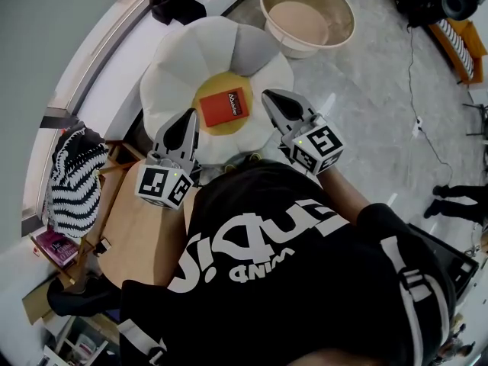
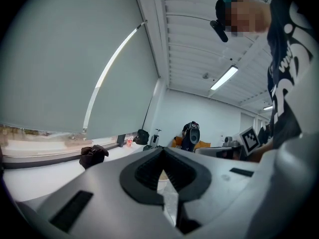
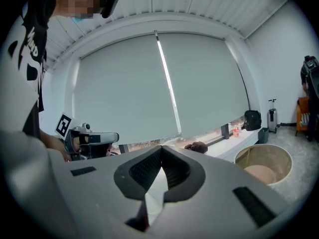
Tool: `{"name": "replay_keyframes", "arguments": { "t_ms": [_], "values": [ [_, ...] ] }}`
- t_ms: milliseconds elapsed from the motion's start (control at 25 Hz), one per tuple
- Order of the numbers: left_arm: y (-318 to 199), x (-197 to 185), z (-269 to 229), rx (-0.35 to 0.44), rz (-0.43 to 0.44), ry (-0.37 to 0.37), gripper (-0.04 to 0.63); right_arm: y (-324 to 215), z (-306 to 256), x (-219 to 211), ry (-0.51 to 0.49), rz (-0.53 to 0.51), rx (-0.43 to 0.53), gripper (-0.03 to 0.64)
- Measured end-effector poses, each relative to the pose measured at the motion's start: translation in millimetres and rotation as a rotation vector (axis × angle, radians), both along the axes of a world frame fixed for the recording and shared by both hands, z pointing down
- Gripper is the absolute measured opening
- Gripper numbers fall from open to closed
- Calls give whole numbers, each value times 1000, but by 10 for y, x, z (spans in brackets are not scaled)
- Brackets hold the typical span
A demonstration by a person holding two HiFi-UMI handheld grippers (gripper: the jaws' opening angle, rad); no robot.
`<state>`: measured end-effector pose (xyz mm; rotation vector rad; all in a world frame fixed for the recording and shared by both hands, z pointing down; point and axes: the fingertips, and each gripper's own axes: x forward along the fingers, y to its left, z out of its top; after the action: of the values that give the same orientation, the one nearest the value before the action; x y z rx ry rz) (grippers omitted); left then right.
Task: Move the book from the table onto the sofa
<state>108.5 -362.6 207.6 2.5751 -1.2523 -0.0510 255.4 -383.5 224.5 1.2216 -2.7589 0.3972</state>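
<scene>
While the red book (image 1: 226, 106) is lying flat on the yellow centre of the flower-shaped sofa (image 1: 191, 56), both grippers are hovering clear of it, jaws pressed together and empty. The left gripper (image 1: 191, 117) is at the book's 9 o'clock and the right gripper (image 1: 268, 97) at its 3 o'clock. A round beige tub (image 1: 308, 14) is sitting at the sofa's 1 o'clock.

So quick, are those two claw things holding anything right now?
Left gripper: jaws closed, holding nothing.
Right gripper: jaws closed, holding nothing.
</scene>
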Motion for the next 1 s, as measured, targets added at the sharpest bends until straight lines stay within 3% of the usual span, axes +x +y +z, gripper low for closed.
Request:
{"name": "replay_keyframes", "arguments": {
  "t_ms": [1000],
  "values": [
    [115, -50, -26, -20, -24, 5, 9, 89, 0, -60, -9, -15, -19, 0]
  ]
}}
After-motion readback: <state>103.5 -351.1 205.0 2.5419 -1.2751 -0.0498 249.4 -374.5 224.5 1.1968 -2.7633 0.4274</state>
